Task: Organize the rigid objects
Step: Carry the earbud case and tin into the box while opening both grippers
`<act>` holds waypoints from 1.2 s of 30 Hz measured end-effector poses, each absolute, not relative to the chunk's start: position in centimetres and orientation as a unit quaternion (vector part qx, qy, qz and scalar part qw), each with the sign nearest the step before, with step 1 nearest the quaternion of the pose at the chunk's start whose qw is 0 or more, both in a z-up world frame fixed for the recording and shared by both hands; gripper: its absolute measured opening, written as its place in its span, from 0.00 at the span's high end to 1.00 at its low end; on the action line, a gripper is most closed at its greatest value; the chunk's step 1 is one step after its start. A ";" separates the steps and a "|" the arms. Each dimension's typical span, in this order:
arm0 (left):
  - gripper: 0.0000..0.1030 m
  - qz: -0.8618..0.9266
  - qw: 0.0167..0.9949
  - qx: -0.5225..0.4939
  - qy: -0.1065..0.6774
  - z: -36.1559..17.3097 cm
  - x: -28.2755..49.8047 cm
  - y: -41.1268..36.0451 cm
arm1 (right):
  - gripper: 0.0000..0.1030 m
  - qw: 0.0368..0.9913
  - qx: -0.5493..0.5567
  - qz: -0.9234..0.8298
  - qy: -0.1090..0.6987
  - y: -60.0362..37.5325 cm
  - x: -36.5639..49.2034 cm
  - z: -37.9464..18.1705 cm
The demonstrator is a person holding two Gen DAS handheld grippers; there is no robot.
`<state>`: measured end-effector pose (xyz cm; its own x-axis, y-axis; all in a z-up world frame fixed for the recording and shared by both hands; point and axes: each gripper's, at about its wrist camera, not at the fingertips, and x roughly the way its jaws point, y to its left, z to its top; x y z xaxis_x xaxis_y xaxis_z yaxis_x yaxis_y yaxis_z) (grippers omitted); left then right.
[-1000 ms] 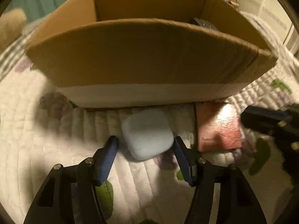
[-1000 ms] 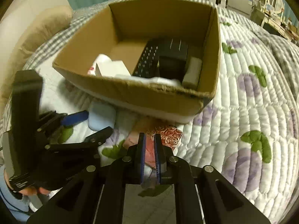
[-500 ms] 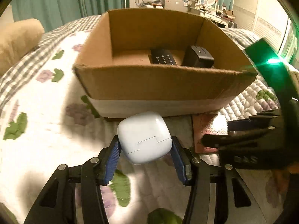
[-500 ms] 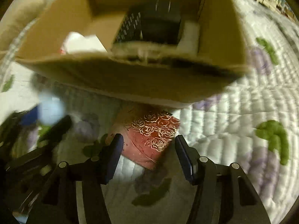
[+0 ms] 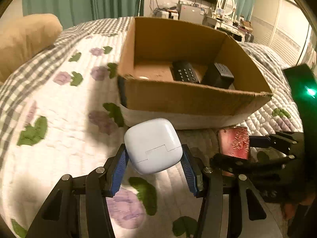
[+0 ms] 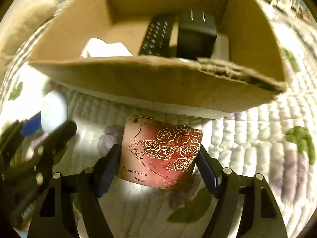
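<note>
Holding item one: white earbud case (image 5: 153,145), clenched between the blue pads of the left gripper (image 5: 154,163) and raised clear of the quilt (image 5: 59,103), just short of the cardboard box (image 5: 190,99), presumably for carrying over the near wall

Item two: red rose-print card box (image 6: 161,152), lying flat on the quilt against the foot of the carton; right gripper (image 6: 158,165) straddles it, fingers spread to either side, whether yet touching cannot be told; likely lined up for a side grasp

Already inside the carton: black remote (image 5: 185,74), black adapter (image 5: 218,75), white items (image 6: 105,48)
</note>
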<state>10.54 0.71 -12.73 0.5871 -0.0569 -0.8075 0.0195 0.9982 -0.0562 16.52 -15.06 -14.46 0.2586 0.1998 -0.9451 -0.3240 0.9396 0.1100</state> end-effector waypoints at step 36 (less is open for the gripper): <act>0.48 -0.046 0.944 0.052 0.322 -1.8 23.1 -1.1 | 0.29 0.900 -0.036 0.161 0.403 -16.8 26.9 3.3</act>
